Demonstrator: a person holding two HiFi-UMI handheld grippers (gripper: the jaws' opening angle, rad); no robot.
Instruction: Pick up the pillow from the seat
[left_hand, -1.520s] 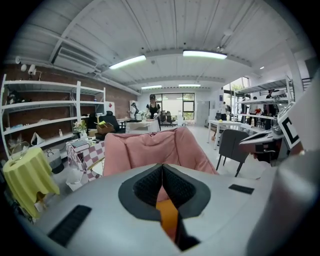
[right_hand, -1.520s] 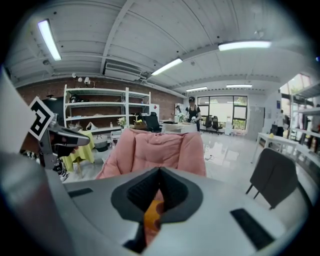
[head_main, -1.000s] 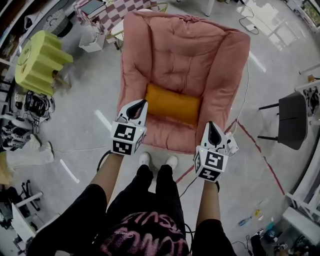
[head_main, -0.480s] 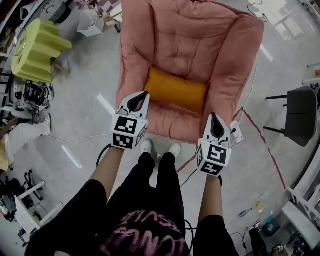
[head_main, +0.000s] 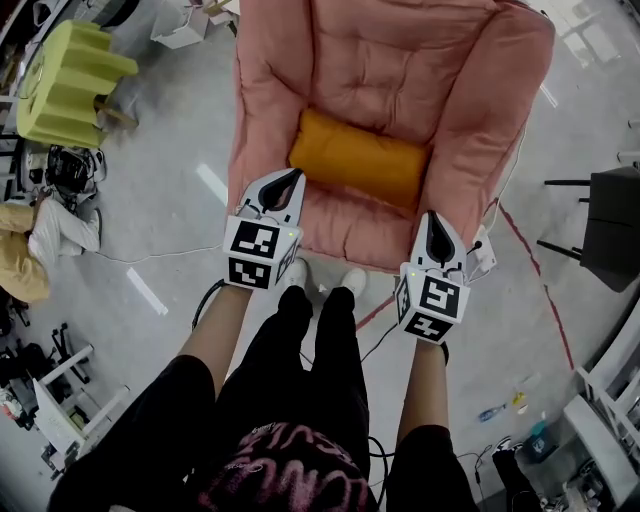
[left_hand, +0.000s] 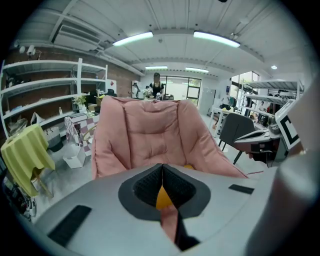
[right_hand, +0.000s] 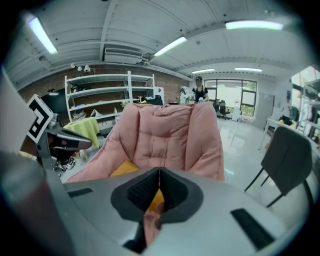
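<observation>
An orange pillow (head_main: 360, 160) lies across the seat of the pink padded armchair (head_main: 390, 70), against its backrest. My left gripper (head_main: 291, 177) hangs over the seat's front left corner, a little short of the pillow's left end. Over the front right corner is my right gripper (head_main: 432, 216), also short of the pillow. Both are shut and hold nothing. In the left gripper view the jaws (left_hand: 161, 172) meet, and the pillow (left_hand: 163, 198) shows as a sliver below them. The right gripper view has the shut jaws (right_hand: 159, 179) and the pillow (right_hand: 125, 167) to their left.
A yellow-green covered stand (head_main: 70, 85) sits on the floor at the far left, with clutter beside it. A dark chair (head_main: 612, 228) stands at the right. A white box with cables (head_main: 487, 262) lies by the armchair's front right. The person's white shoes (head_main: 348, 283) touch the seat front.
Both grippers have come down together in front of the seat and stay shut. The armchair and pillow now sit higher in the head view.
</observation>
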